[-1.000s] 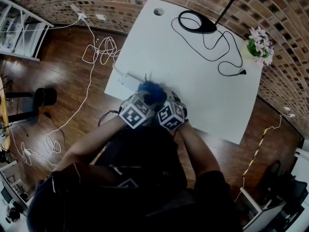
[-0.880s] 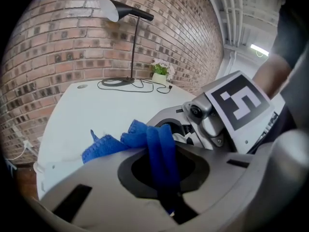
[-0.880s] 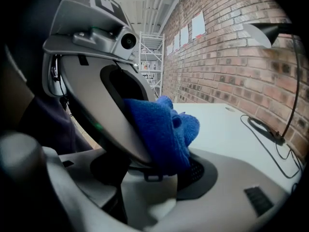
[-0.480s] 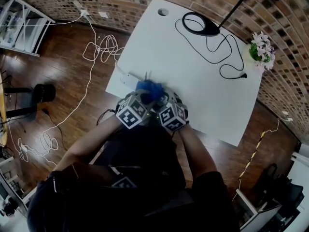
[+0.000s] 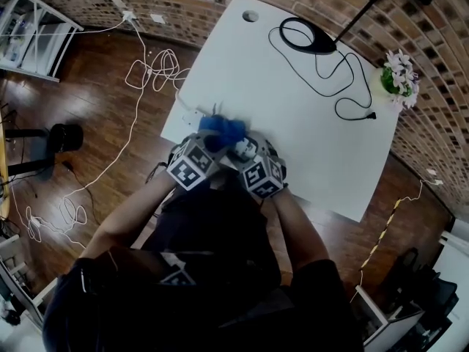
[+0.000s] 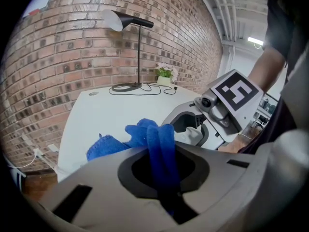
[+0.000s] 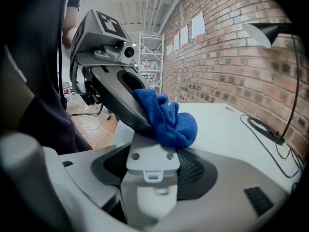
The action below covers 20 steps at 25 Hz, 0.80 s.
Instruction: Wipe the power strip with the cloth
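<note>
**Wiping stage, seen from the head and from both tools.** The left tool is shown clenched on a blue cloth. One fold is pinched between its jaws, and the loose bulk is left bunched ahead of them to serve as the wiping pad. The right tool is shown with its jaws set wide. A white power strip stands between them and is judged to be clamped at one end, though the contact at the pads is partly hidden by the strip itself.

In the right gripper view the cloth is seen resting on the upper face of the strip, just beyond the right tool's jaws. The strip is presumably held so that it is not dragged along by the cloth. In the head view both tools are crowded together at the near left edge of the white tabletop, and the cloth shows just ahead of them. The strip's cable is led off that edge onto the wooden floor, which is probably why the work is done at this corner.

A desk lamp with its black cord and a small potted flower are placed well apart from the work, along the far side by the brick wall. The wiping is judged to be under way, not finished.
</note>
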### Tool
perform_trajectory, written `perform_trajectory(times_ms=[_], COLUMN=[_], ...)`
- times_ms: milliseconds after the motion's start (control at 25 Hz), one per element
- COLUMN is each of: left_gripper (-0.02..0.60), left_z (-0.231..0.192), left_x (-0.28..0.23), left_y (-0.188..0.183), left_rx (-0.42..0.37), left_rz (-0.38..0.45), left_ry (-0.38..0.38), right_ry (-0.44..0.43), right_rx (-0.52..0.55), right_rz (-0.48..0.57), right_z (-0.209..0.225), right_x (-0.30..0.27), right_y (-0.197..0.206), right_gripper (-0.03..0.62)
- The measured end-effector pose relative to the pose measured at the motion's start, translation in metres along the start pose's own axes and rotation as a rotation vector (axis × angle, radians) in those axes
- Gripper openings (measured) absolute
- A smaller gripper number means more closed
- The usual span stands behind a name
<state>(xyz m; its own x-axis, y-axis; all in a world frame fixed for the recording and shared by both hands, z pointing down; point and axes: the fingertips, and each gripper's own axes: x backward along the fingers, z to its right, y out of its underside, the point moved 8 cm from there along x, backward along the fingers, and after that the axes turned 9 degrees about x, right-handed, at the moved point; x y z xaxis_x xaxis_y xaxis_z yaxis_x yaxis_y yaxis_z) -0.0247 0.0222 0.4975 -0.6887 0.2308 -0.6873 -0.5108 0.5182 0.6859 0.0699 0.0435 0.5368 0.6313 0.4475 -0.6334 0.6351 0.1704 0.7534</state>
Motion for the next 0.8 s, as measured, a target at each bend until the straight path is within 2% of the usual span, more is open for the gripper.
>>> perform_trajectory(times_ms=[360,800], left_gripper=[0.04,0.04], left_z=[-0.029,-0.05], left_x=[0.015,0.025], left_y=[0.007,0.009], left_rx=[0.02,0.041], left_rz=[0.015,0.017], left_ry=[-0.067,-0.077], right_ry=[0.0,-0.001], right_rx=[0.001,-0.004], right_rz=[0.0,-0.001], right_z=[0.0,0.0], right_x=[0.0,0.001], right_y=[0.003,0.002], right_gripper=[0.282,0.282])
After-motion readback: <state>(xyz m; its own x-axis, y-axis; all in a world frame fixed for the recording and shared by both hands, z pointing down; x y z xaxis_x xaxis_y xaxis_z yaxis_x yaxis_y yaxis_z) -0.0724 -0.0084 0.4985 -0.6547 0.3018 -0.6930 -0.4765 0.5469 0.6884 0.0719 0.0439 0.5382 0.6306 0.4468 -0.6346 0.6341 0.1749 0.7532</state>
